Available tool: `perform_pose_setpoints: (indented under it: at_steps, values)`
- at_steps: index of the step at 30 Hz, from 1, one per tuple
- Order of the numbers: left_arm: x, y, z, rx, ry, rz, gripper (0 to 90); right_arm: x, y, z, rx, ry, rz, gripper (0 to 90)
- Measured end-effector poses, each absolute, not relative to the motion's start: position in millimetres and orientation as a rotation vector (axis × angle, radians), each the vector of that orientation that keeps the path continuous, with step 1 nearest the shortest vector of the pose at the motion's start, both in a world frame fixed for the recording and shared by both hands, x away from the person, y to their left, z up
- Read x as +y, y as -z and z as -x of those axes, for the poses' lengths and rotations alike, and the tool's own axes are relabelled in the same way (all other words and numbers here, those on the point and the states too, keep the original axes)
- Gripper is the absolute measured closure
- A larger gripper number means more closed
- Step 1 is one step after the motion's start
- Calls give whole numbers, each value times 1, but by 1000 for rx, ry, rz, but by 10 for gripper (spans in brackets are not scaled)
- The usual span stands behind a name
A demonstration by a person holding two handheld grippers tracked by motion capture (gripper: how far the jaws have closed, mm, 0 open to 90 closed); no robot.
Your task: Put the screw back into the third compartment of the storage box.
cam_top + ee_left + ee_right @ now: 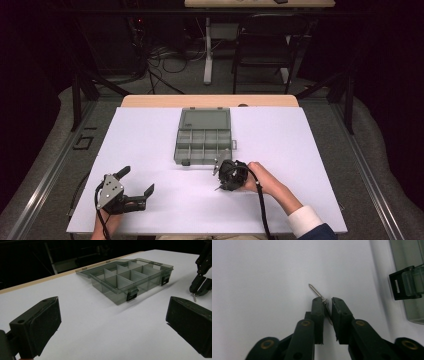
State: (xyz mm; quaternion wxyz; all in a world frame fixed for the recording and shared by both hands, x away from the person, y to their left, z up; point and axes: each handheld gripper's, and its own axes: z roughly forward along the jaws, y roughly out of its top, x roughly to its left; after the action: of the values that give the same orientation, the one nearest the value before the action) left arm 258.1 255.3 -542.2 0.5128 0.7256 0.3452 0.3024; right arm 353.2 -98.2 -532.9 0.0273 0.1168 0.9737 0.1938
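Note:
My right gripper point(327, 300) points down at the white table, its jaws closed to a narrow gap on a small silver screw point(315, 291). The screw's threaded tip sticks out past the left jaw and the shank runs slantwise between the pads. In the high view the right gripper point(218, 186) is just in front of the compartment box point(204, 135). From the left gripper view, the right gripper point(198, 288) has the screw point(194, 298) at its tips. My left gripper point(137, 180) rests near the table's front left, jaws wide open with nothing between them point(112, 325).
The smoky transparent compartment box point(130, 277) lies open mid-table with its lid folded back and black latches point(404, 282) on its near side. Its compartments look empty. A chair point(262, 45) and cables stand beyond the table's far edge.

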Motion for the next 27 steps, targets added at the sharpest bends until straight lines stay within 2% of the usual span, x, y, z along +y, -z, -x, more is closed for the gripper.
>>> perform_pose_setpoints:
  at_steps: [4,13,27]
  values:
    - [256,542,-258,828,-726,-1744,0,-99,533,-352,3012,-604,-355,873]
    - [255,542,-258,830,-726,-1746,0,-101,532,-350,3011,-593,-380,880]
    - [255,542,-258,828,-728,-1743,0,-99,508,-353,2955,-583,-389,880]
